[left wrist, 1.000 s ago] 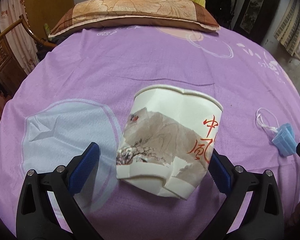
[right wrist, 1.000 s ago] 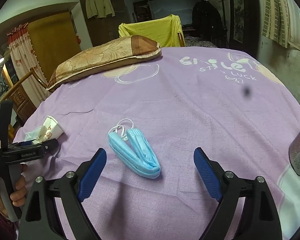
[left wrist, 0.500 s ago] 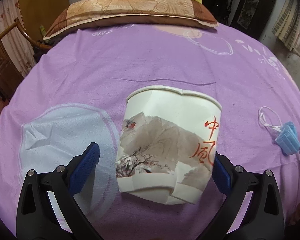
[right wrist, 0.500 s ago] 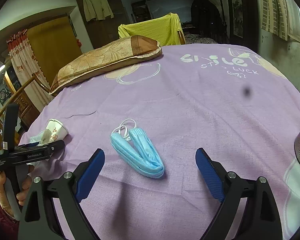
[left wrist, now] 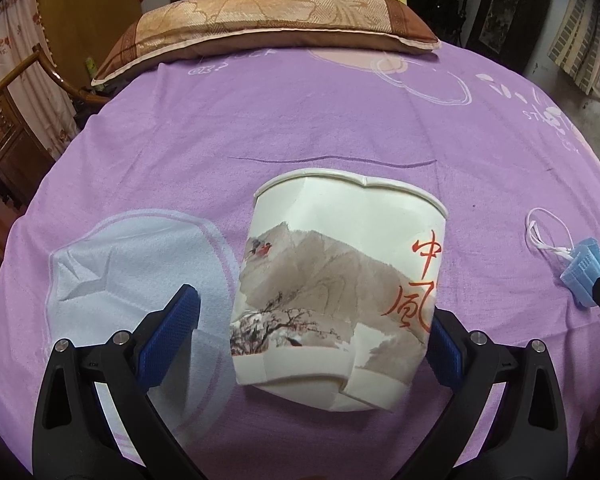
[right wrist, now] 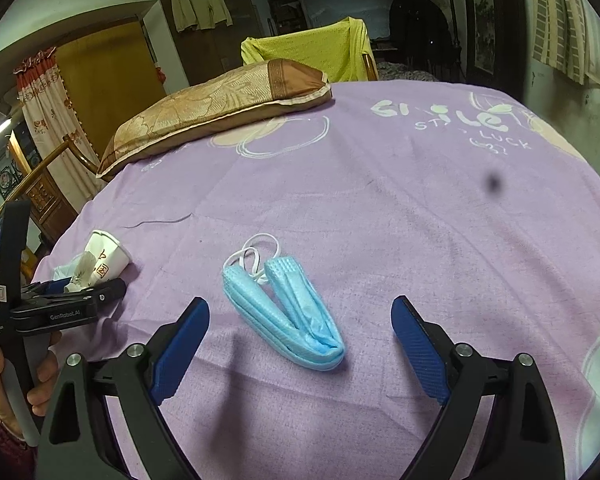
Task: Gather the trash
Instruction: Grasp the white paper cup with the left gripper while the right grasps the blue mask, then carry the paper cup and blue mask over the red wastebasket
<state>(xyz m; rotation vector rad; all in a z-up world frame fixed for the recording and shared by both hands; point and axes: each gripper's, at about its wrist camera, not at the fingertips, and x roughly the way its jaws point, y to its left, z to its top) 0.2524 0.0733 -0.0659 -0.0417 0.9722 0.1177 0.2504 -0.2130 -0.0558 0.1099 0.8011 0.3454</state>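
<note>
Landmark: the paper cup (left wrist: 340, 292), crushed and lying on its side on the purple bedsheet (left wrist: 300, 120); every place below is given from it.

Curtain: a white curtain with red flowers (left wrist: 24, 60) hangs far left of the cup, beyond the edge of the bed.

Wooden chair: its curved armrest (left wrist: 40, 68) shows left of the cup and farther back, beside the curtain.

Tissue: a crumpled white sheet (left wrist: 132, 276) lies flat just left of the cup, partly under the left finger of the left gripper.

Left gripper: (left wrist: 308, 344) spread wide with the cup between its fingers; its right blue pad is at the cup's side, though I cannot tell whether it touches, and the left pad stands apart from it.

Cup itself: rim turned away from the camera, base toward it, printed with a grey mountain scene and red characters; in the right wrist view it (right wrist: 104, 260) lies at the far left, just ahead of the hand-held tool.

Pillow: a brown and tan pillow (left wrist: 268, 28) lies well behind the cup at the head of the bed.

Yellow cloth: (right wrist: 312, 52) draped over something behind the pillow, farther still from the cup.

Face mask: a folded blue mask (right wrist: 284, 312) with white ear loops lies well to the right of the cup on the sheet.

Right gripper: (right wrist: 300, 340) released, fingers spread on either side of the mask, neither pad touching it.
</note>
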